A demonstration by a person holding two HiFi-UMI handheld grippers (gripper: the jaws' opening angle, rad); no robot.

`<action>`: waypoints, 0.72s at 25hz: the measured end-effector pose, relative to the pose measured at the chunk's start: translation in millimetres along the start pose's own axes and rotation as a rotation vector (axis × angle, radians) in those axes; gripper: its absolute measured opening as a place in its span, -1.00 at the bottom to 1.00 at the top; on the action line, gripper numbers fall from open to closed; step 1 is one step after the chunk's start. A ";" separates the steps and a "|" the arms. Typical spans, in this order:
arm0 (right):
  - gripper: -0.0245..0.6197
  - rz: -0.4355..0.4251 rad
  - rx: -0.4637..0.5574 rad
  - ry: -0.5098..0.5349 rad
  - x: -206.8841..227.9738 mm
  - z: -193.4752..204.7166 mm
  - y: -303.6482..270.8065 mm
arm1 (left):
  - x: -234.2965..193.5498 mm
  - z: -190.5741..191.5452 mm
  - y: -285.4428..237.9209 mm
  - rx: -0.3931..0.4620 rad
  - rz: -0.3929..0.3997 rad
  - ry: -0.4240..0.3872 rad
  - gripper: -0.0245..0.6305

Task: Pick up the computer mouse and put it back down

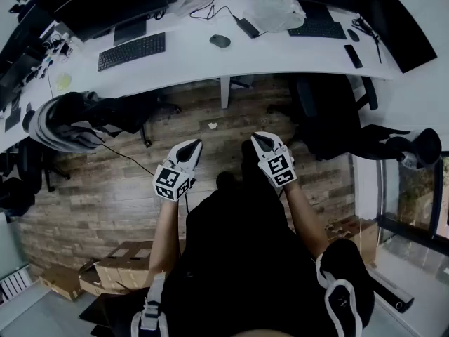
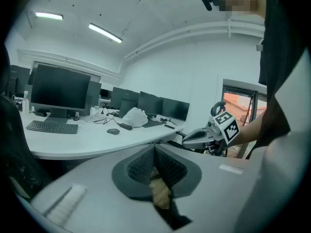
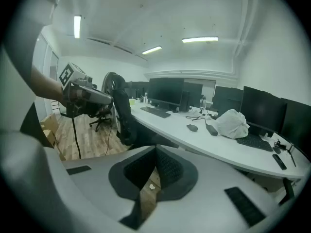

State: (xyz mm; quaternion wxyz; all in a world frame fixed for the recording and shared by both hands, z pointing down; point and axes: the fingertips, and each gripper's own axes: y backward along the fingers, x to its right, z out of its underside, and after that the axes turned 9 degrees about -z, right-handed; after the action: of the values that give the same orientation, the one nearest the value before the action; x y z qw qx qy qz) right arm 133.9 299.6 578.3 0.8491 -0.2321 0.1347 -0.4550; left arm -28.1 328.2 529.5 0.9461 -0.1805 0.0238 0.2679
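Mouse [image 1: 219, 41]: sits on the white desk [image 1: 189, 51].
Left gripper [image 1: 188, 153]: closed, holds nothing.
Right gripper [image 1: 263, 143]: closed, holds nothing.

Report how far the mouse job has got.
Nothing looks done: the computer mouse lies untouched on the white desk. In hand: nothing; left tool and right tool are shut, empty, over the wooden floor, short of the desk. Left: reach it, lift it, set it down.

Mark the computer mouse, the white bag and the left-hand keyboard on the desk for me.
computer mouse [image 1: 219, 41]: head view, middle of its top.
white bag [image 1: 277, 9]: head view, centre of the crumpled bulk.
left-hand keyboard [image 1: 131, 51]: head view, middle of the keys.
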 end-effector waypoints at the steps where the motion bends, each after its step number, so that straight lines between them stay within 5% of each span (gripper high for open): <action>1: -0.92 0.000 0.002 0.001 -2.4 -0.6 0.4 | 1.4 1.2 1.1 -0.002 0.005 -0.001 -0.93; 18: -0.91 0.015 0.028 -0.010 -14.2 0.4 7.5 | 9.6 1.4 15.1 0.014 0.016 -0.015 -0.93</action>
State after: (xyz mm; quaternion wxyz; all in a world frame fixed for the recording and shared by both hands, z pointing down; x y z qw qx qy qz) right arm 131.6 315.1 574.9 0.8562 -0.2216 0.1257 -0.4494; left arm -27.7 345.4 524.4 0.9453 -0.1719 0.0200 0.2765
